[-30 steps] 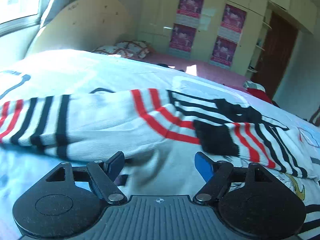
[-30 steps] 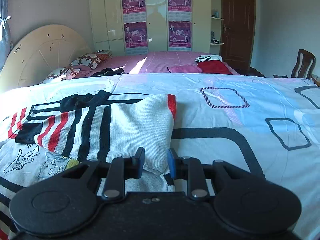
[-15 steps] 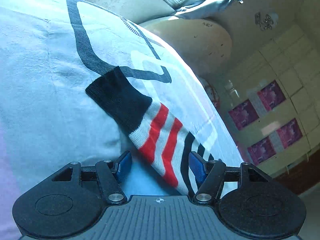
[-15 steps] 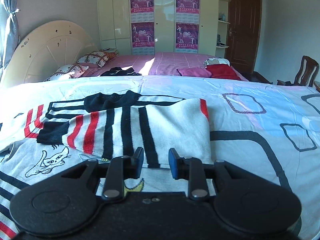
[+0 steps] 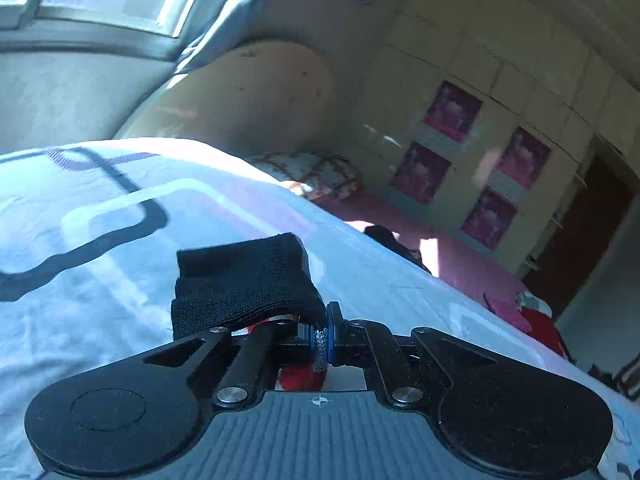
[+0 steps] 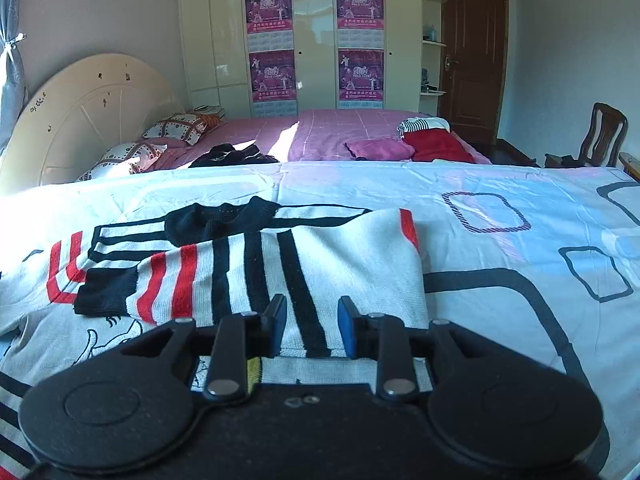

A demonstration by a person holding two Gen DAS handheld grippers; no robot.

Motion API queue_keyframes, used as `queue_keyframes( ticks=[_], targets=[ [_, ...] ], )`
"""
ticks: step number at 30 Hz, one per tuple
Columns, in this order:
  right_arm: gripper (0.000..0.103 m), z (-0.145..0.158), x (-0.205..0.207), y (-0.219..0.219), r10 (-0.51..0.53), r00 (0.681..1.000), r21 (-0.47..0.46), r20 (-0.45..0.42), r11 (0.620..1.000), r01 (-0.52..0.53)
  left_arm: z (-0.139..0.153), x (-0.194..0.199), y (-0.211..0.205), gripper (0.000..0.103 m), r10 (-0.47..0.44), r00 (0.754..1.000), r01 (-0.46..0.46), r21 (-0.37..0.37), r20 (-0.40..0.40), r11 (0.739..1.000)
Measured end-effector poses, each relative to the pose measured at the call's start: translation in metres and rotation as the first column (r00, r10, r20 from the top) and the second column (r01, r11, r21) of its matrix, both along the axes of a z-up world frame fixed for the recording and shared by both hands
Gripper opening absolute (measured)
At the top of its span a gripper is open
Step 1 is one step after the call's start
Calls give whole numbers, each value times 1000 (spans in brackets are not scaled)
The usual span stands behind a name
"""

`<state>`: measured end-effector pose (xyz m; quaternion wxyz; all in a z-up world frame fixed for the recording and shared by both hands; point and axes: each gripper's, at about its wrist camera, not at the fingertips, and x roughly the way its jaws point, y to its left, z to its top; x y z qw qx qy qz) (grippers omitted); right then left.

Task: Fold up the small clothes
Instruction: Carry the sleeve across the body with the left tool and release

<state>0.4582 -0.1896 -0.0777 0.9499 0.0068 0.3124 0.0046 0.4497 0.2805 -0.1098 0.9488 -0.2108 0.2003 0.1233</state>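
Observation:
A small white knit sweater [image 6: 352, 264] with black and red stripes lies on the patterned bedsheet [image 6: 500, 208]. One sleeve with a black cuff [image 6: 106, 294] is folded across its body. My right gripper [image 6: 312, 330] is open and empty, just above the sweater's near edge. My left gripper [image 5: 320, 340] is shut on the other sleeve's black cuff [image 5: 244, 280], which drapes over its left finger. Red stripe shows under the jaws.
A second bed with a pink cover [image 6: 340, 132] holds pillows [image 6: 180, 128], dark clothes [image 6: 232, 154] and red and pink clothes [image 6: 436, 146]. A round headboard [image 6: 88, 116], wardrobe with posters [image 6: 316, 40], door [image 6: 472, 56] and chair [image 6: 604, 132] stand beyond.
My left gripper swung to the left sleeve, closed on its black cuff and lifted it. My right gripper opened a little and drew back from the folded sleeve.

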Motion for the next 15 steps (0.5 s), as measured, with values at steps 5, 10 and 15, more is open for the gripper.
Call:
queue_keyframes(
  ticks=[5, 10, 15],
  targets=[
    [28, 3, -3, -22, -35, 999, 20, 6, 999, 35, 10, 58, -132, 5, -246, 968, 250, 113, -54, 962],
    [30, 7, -10, -50, -74, 997, 50, 3, 996, 74, -26, 99, -249, 6, -449, 852, 499, 156, -270, 852],
    [33, 6, -13, -67, -86, 996, 82, -2, 993, 86, -16, 61, -300, 71, -496, 830, 554, 268, -256, 788]
  ],
)
